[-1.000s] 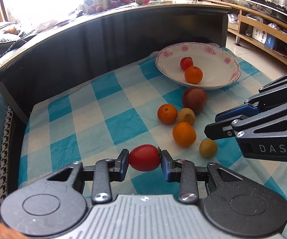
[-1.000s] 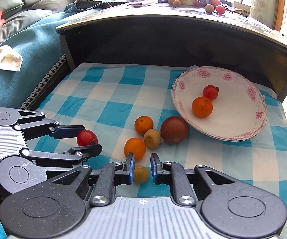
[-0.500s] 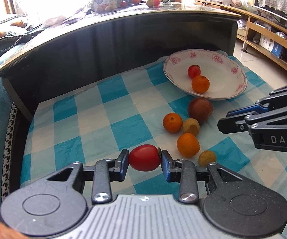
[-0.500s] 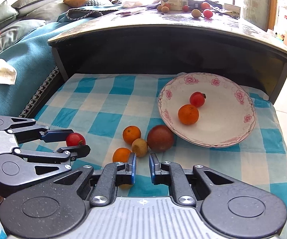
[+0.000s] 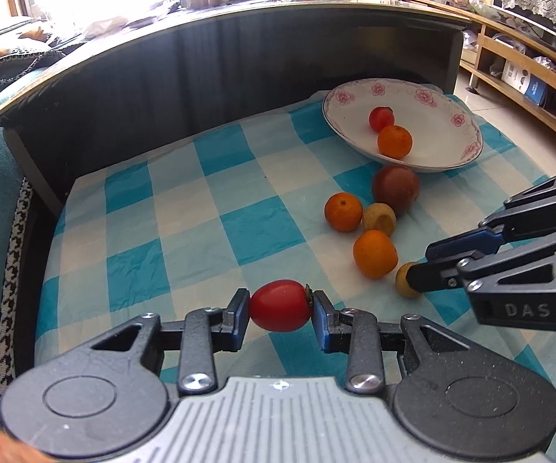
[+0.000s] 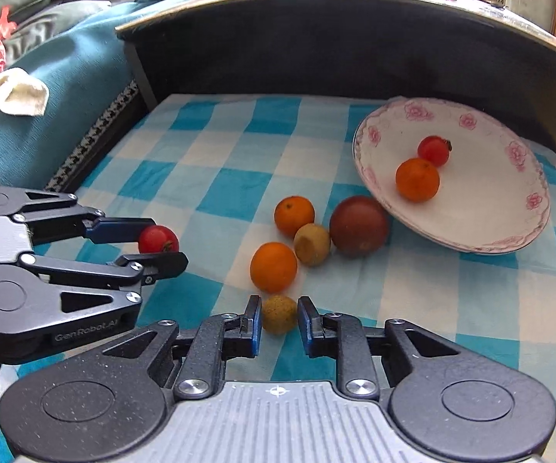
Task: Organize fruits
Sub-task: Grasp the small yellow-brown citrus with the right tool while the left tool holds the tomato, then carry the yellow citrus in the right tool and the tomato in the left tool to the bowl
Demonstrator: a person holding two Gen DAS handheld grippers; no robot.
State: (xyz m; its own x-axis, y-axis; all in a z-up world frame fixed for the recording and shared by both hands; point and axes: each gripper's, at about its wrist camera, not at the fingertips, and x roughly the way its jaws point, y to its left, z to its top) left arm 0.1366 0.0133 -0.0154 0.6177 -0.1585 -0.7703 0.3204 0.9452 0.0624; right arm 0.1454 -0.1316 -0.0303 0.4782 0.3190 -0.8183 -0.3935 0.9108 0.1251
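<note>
On the blue-and-white checked cloth (image 5: 185, 208) you have 2 fruits already sitting in the white floral-rimmed plate (image 6: 509, 208): 1 small red tomato (image 6: 434, 150) and 1 orange mandarin (image 6: 417, 179). Your left gripper (image 5: 280, 310) has its jaws clamped on a second glossy red tomato (image 5: 280, 305), held near the cloth's front edge, well apart from the plate. Your right gripper (image 6: 278, 322) has its jaws part-open on either side of a small tan-yellow round fruit (image 6: 279, 314); a sliver of gap shows on both sides, so I judge it not yet gripped. Left loose on the cloth are 4 more: 2 mandarins (image 6: 294, 216), a tan kiwi-like fruit (image 6: 312, 244) touching them, and a dark reddish-brown round fruit (image 6: 359, 226) resting against the plate's rim. By my count, 6 fruits remain to be placed. A dark curved panel (image 5: 239, 73) backs the cloth beneath a glossy tabletop, with a teal sofa to one side and wooden shelving to the other.
</note>
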